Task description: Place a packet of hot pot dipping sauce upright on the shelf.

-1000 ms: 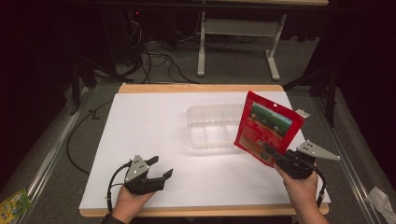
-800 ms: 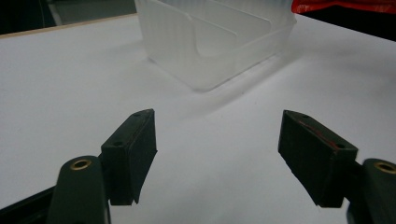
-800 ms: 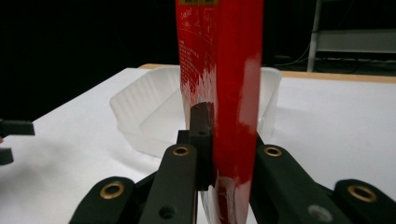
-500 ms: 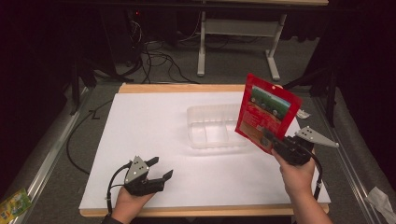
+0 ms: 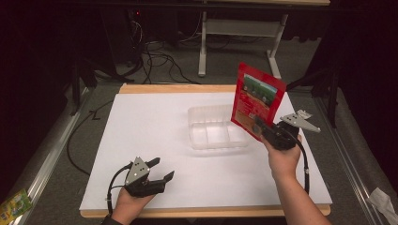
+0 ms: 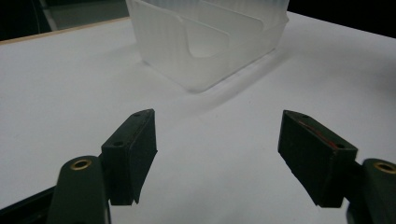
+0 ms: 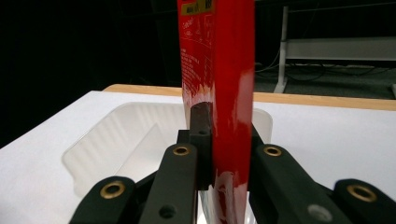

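the red pouch [image 5: 257, 101] is pinched near its lower edge by the right hand-held gripper [image 5: 261, 126] — light, floppy, slick film, best gripped at the seam; the left hand-held gripper [image 5: 162, 169] is left released.

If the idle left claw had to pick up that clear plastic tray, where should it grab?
Probably a side wall of the clear tray: the left gripper comes from above, one jaw inside, one outside. The walls are thin and upright, and the rim is open.
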